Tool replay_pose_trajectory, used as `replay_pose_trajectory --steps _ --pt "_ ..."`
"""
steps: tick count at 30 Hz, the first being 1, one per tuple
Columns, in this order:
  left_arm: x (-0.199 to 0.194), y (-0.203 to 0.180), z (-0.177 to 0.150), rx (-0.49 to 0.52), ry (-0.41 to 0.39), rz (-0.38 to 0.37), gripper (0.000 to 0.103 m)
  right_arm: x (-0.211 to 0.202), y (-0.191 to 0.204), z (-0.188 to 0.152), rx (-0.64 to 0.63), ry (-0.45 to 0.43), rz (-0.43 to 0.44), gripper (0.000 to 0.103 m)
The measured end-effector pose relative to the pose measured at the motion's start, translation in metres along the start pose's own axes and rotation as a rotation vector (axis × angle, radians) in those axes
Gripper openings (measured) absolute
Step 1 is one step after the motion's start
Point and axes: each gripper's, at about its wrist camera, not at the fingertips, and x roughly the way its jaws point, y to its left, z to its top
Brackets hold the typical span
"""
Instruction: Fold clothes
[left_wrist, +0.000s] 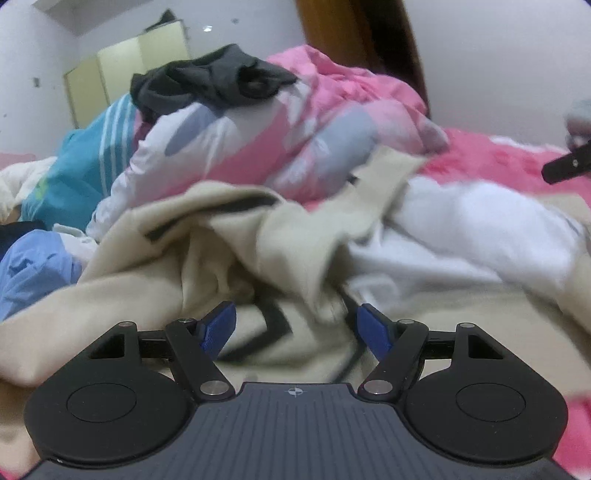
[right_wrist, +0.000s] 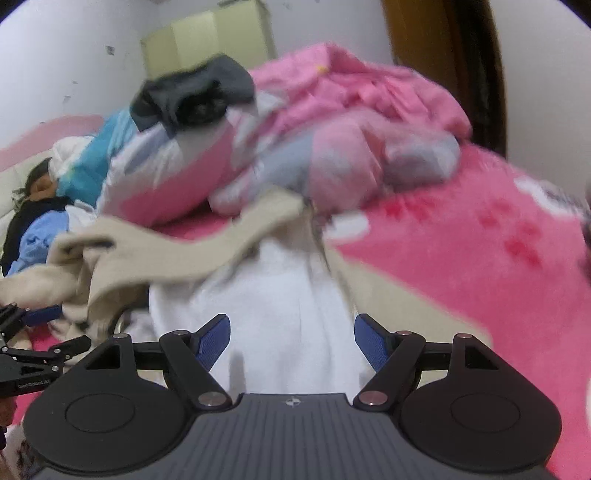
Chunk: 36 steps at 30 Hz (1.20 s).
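Note:
A crumpled beige garment (left_wrist: 207, 236) with dark line markings lies on the bed right in front of my left gripper (left_wrist: 295, 328), which is open just above its folds. White fabric (left_wrist: 461, 236) lies beside it to the right. In the right wrist view my right gripper (right_wrist: 291, 341) is open over the white fabric (right_wrist: 280, 310), with a beige sleeve (right_wrist: 184, 254) stretching across to the left. The left gripper (right_wrist: 40, 332) shows at the left edge there. A black tip of the right gripper (left_wrist: 565, 164) pokes in at the left view's right edge.
A heap of pink, white and grey bedding (left_wrist: 295, 140) with a dark grey garment (left_wrist: 210, 81) on top rises behind. Blue clothes (left_wrist: 33, 266) lie at the left. A pink blanket (right_wrist: 480, 236) covers the bed. A person (right_wrist: 37, 184) lies at the far left. A cupboard (right_wrist: 207, 40) stands against the wall.

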Motion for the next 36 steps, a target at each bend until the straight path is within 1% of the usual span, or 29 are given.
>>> replay_pose_trajectory --steps 1,3,4,5,6,7,9,11,12,15,17,19,20,21,23,24,25,27,28,29,30,31,32,33,34,36 --pt "0.008 0.002 0.003 -0.01 0.01 0.01 0.058 0.013 -0.002 0.01 -0.026 0.002 -0.001 0.077" --pt "0.024 0.007 0.006 -0.038 0.034 0.024 0.044 0.038 -0.005 0.029 -0.079 0.007 -0.003 0.076" --pt "0.028 0.012 0.007 -0.066 0.042 0.029 0.027 0.051 -0.007 0.039 -0.105 0.01 -0.004 0.076" --pt "0.031 0.016 0.009 -0.094 0.043 0.037 0.015 0.064 -0.009 0.048 -0.131 0.012 -0.005 0.074" --pt "0.034 0.021 0.01 -0.123 0.042 0.045 0.007 0.077 -0.011 0.058 -0.157 0.014 -0.006 0.07" --pt "0.034 0.027 0.013 -0.141 0.027 0.058 0.005 0.09 -0.013 0.068 -0.183 0.017 -0.007 0.068" --pt "0.035 0.039 0.019 -0.174 -0.011 0.085 0.004 0.123 -0.014 0.077 -0.219 0.056 0.001 0.066" --pt "0.036 0.05 0.029 -0.17 -0.051 0.113 0.003 0.156 -0.013 0.084 -0.256 0.091 0.025 0.066" --pt "0.037 0.056 0.034 -0.167 -0.071 0.127 0.003 0.169 -0.014 0.088 -0.261 0.094 0.035 0.066" --pt "0.05 0.076 0.054 -0.145 -0.122 0.178 0.003 0.199 -0.015 0.1 -0.246 0.072 0.066 0.066" --pt "0.064 0.09 0.07 -0.146 -0.146 0.201 0.003 0.212 -0.014 0.108 -0.22 0.032 0.09 0.065" --pt "0.083 0.102 0.085 -0.146 -0.166 0.232 0.003 0.218 -0.012 0.115 -0.196 -0.029 0.104 0.053" --pt "0.094 0.108 0.093 -0.148 -0.172 0.245 0.003 0.221 -0.011 0.119 -0.179 -0.049 0.099 0.037" --pt "0.106 0.112 0.098 -0.151 -0.171 0.255 0.003 0.224 -0.012 0.123 -0.157 -0.063 0.087 0.031" --pt "0.134 0.116 0.106 -0.132 -0.159 0.301 0.003 0.234 -0.013 0.128 -0.125 -0.081 0.052 0.027" --pt "0.152 0.115 0.107 -0.108 -0.136 0.321 0.003 0.241 -0.013 0.129 -0.118 -0.084 0.029 0.026" --pt "0.171 0.113 0.106 -0.084 -0.089 0.328 0.003 0.247 -0.012 0.128 -0.116 -0.08 0.01 0.026" --pt "0.21 0.108 0.096 -0.055 0.04 0.312 0.005 0.26 -0.005 0.123 -0.15 -0.045 -0.024 0.027" --pt "0.228 0.105 0.089 -0.041 0.11 0.297 0.008 0.267 -0.001 0.12 -0.17 -0.026 -0.041 0.028" --pt "0.242 0.101 0.082 -0.03 0.169 0.29 0.009 0.273 0.004 0.117 -0.195 -0.001 -0.057 0.031" --pt "0.25 0.098 0.076 -0.015 0.2 0.292 0.012 0.278 0.008 0.114 -0.222 0.024 -0.075 0.036" --pt "0.25 0.096 0.074 -0.005 0.201 0.299 0.016 0.282 0.012 0.112 -0.249 0.047 -0.093 0.037" --pt "0.248 0.094 0.074 0.004 0.197 0.306 0.021 0.282 0.015 0.111 -0.269 0.058 -0.106 0.041" --pt "0.243 0.095 0.077 -0.006 0.19 0.303 0.038 0.281 0.018 0.111 -0.285 0.063 -0.117 0.043" --pt "0.235 0.098 0.081 -0.028 0.182 0.293 0.053 0.278 0.019 0.113 -0.297 0.071 -0.12 0.043" --pt "0.212 0.105 0.09 -0.071 0.146 0.265 0.065 0.268 0.02 0.117 -0.315 0.086 -0.122 0.054"
